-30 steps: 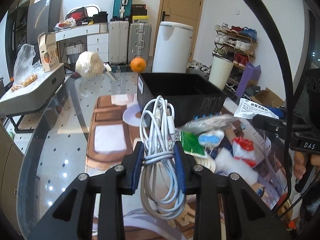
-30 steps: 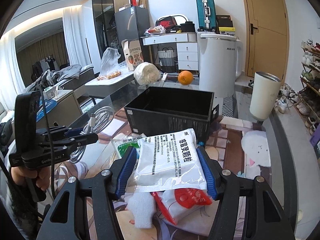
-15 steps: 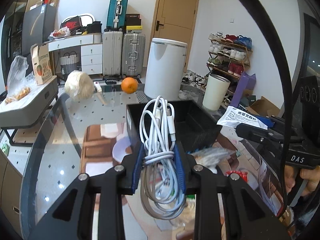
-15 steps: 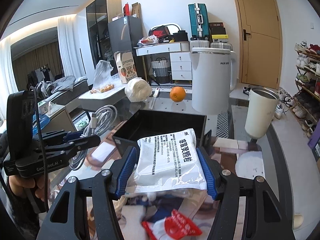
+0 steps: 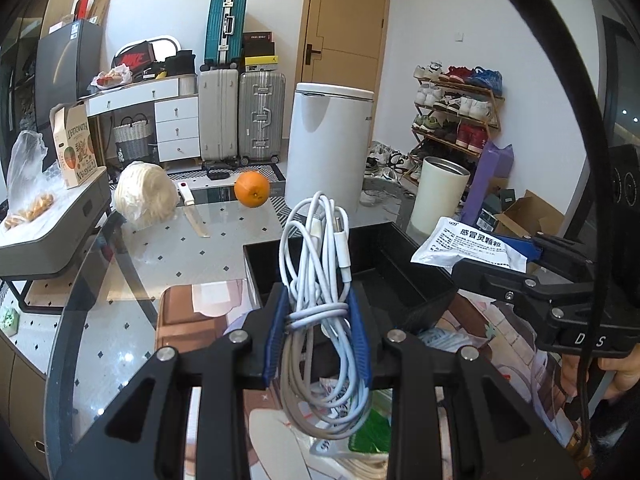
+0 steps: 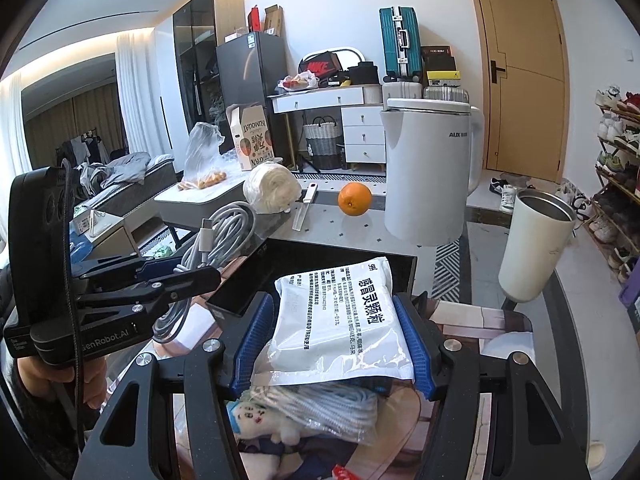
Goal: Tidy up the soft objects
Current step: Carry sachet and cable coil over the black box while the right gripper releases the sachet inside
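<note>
Left gripper pinches coiled white charging cable; right gripper clamps white medicine sachet, both held above, probably just near of, black bin.

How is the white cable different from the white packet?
The cable is a thin looped bundle, pinched in the left gripper; the packet is flat, with black print, in the right gripper. The cable hangs upright; the packet lies flat. Both are white, soft and held near the black box.
</note>
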`<state>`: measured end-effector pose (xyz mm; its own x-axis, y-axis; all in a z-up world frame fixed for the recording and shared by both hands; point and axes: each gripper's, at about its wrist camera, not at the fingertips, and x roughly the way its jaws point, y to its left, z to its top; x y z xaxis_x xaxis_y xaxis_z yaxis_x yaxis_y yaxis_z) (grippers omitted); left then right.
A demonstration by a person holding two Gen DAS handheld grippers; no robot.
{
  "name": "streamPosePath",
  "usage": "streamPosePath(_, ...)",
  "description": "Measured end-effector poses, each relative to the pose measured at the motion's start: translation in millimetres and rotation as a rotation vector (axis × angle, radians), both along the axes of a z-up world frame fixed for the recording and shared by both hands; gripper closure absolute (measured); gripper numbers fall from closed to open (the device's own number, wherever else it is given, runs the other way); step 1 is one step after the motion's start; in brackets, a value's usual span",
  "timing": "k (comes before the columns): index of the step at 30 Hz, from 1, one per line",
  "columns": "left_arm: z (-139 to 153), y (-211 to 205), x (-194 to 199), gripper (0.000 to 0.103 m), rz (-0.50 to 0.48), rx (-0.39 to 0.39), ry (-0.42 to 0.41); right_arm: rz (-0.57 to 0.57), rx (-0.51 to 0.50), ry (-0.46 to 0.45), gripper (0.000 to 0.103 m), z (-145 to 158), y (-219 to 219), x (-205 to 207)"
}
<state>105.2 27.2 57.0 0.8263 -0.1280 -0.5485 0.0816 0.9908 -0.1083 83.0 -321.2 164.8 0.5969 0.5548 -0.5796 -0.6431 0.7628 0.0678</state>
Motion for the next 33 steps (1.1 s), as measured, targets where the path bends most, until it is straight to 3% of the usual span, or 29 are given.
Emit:
streamPosePath(19, -18.0, -7.8, 53.3, 0.075, -0.045, 0.039, 0.051, 0.033, -0.075, 0.031, 0.041, -24.6, 29.4, 43.7)
streamPosePath(33, -26.3, -15.2, 67.9, 0.075, -0.094, 0.068, 0.066, 0.060, -0.121, 0.039, 0.041, -37.8, 35.3, 59.9)
